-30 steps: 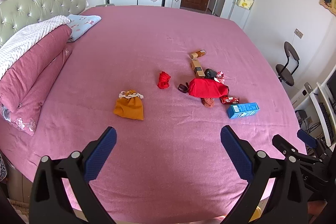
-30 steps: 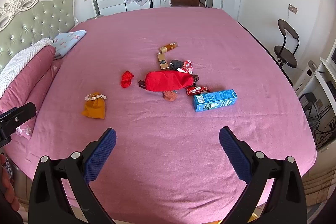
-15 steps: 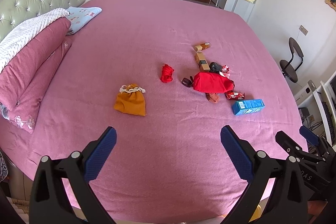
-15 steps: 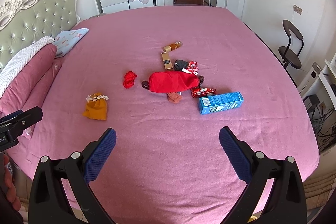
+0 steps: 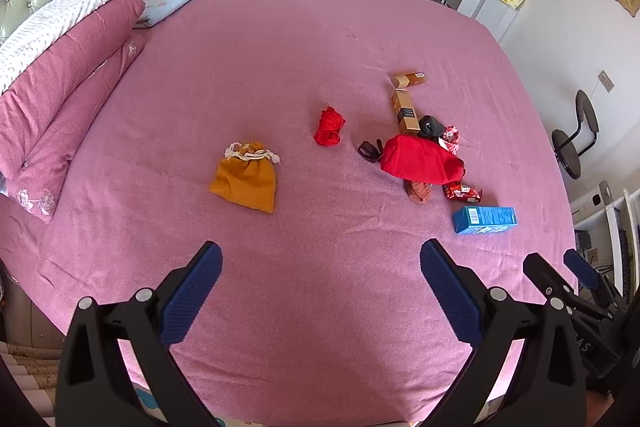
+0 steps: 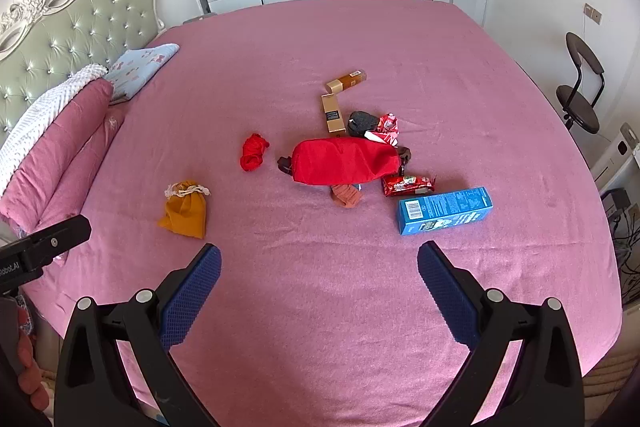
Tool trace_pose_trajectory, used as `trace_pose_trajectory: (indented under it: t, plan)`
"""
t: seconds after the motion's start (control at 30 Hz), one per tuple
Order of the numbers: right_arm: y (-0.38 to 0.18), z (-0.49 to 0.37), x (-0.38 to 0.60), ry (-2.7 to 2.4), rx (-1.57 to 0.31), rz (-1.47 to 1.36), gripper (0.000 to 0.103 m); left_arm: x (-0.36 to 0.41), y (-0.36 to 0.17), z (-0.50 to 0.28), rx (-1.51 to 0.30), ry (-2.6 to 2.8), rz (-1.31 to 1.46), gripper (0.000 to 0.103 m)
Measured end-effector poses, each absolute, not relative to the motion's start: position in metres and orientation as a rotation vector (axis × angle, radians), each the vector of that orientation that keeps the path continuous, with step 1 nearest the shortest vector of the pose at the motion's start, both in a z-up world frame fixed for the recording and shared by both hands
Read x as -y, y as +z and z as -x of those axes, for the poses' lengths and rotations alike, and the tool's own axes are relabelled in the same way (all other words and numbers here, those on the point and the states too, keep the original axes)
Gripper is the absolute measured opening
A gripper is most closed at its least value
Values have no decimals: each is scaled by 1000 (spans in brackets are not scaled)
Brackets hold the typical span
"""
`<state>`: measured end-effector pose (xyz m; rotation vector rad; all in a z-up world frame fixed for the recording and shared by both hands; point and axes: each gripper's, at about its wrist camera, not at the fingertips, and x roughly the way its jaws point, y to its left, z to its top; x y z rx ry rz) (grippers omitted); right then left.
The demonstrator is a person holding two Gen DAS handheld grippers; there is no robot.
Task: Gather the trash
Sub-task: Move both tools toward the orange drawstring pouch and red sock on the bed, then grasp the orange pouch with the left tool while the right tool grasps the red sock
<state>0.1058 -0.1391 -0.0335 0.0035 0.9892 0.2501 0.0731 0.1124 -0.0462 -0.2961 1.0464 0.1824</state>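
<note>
One pink bed (image 6: 400,287) fills the room, litter scattered mid-sheet.

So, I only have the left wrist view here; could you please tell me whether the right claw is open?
Observer: Yes, the right claw is open, jaws wide apart, with nothing between them.
Operator: Thank you. What lies nearest ahead of it?
Observer: The blue box, lying on the pink bedspread just beyond its right finger and apart from it, barcode end towards the claw.
Operator: And can you see the hand holding my left claw?
Observer: Only some fingers at the lower left edge of the right wrist view, below the body of the left claw.
</note>
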Motion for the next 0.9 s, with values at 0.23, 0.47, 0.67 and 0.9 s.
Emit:
trace_pose_trajectory:
  t: [0.23, 0.47, 0.67, 0.9]
  plan:
    - [-50, -131, 132, 280, -1024, 9, 95, -120, -57, -105, -1062, 219, 309, 99]
    - [-69, -162, 114, 315, -1059, 29, 95, -136, -80, -135, -1101, 251, 324, 99]
    - [-85, -191, 94, 334, -1073, 42, 95, -155, -104, -158, -1129, 270, 353, 99]
    - [-112, -222, 69, 336, -1092, 61, 95, -180, -146, -189, -1172, 292, 363, 99]
